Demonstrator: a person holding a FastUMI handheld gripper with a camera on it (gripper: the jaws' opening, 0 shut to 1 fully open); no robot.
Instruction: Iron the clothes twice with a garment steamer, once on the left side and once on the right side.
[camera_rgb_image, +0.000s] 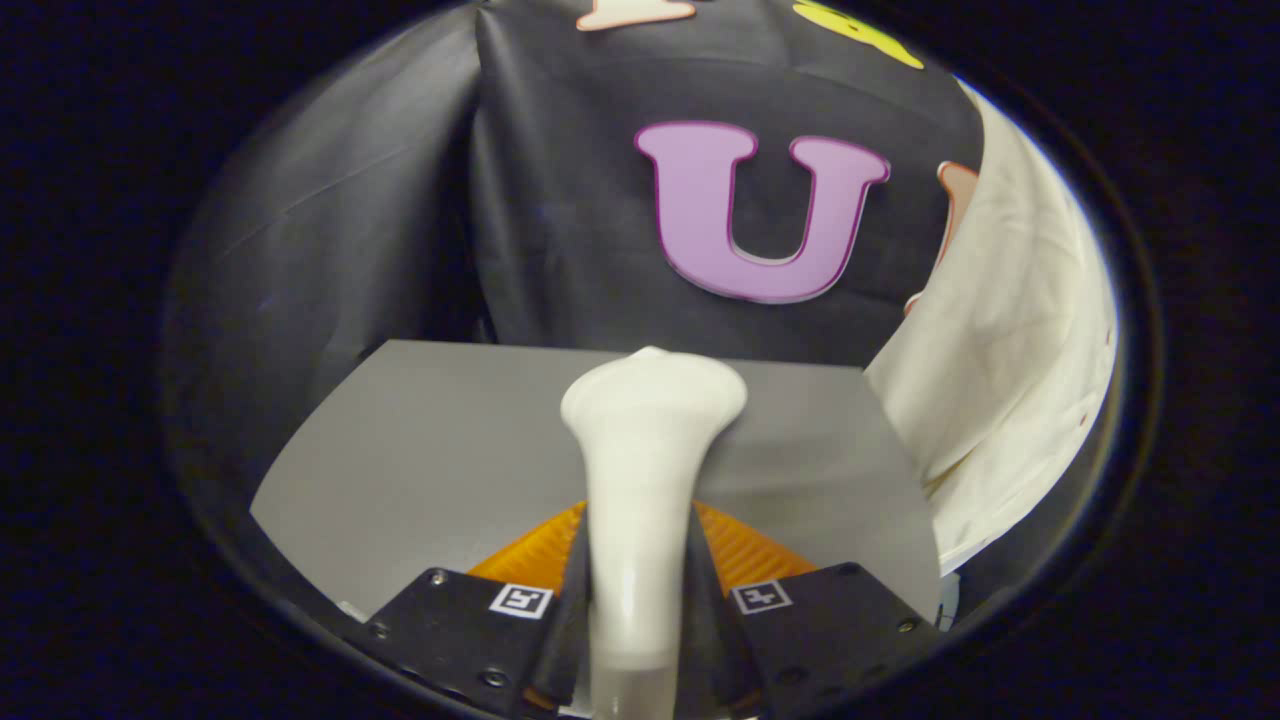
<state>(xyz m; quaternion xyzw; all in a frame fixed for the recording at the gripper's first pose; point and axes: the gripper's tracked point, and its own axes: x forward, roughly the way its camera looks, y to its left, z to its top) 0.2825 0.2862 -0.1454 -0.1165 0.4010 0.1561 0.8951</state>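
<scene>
Your gripper (640, 545) sits at the bottom centre of the frame, its two fingers (545, 550) clamped from either side on the handle of the white garment steamer (645, 470). The steamer runs up between the fingers and flares into a wide head at mid-frame, pointing away from you over the grey table (420, 440). The white garment (1010, 340) hangs at the right of the frame, its lower folds reaching the table's right edge, well apart from the steamer head. Black cloth wall (400, 200) fills the upper frame behind the table.
</scene>
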